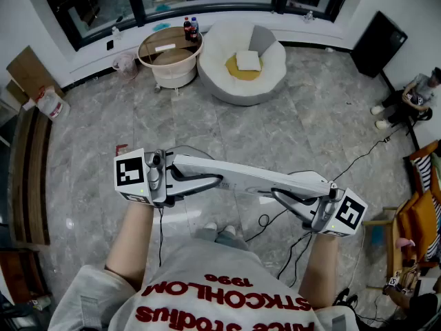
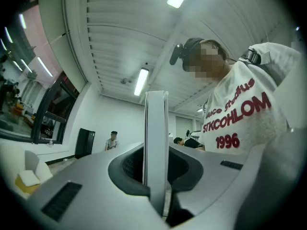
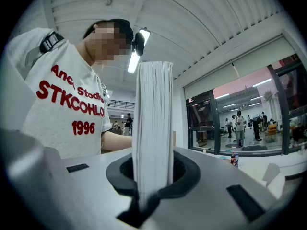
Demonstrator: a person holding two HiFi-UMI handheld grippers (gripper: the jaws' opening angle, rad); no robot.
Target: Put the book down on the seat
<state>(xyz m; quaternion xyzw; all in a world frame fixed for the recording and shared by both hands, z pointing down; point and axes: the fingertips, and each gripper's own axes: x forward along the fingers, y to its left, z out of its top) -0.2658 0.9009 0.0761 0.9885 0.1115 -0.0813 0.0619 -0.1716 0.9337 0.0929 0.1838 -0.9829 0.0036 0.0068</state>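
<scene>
— Where's the book (image 1: pixel 244 176) right now?
— In the air, level, well short of the white round seat (image 1: pixel 215 81). My left gripper (image 1: pixel 207 182) clamps one end, my right gripper (image 1: pixel 281 198) clamps the other.

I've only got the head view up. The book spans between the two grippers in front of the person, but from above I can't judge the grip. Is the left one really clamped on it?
Observer: Yes. In the left gripper view, the left gripper has both jaws pressed against the book, one on each cover.
Operator: And the right one?
Observer: Same. The right gripper view shows the right gripper pinching the book's other end.
Operator: Which end is the spine?
Observer: The right gripper's end shows the fine lines of page edges. The left gripper's end looks smooth, so that is probably the spine.
</scene>
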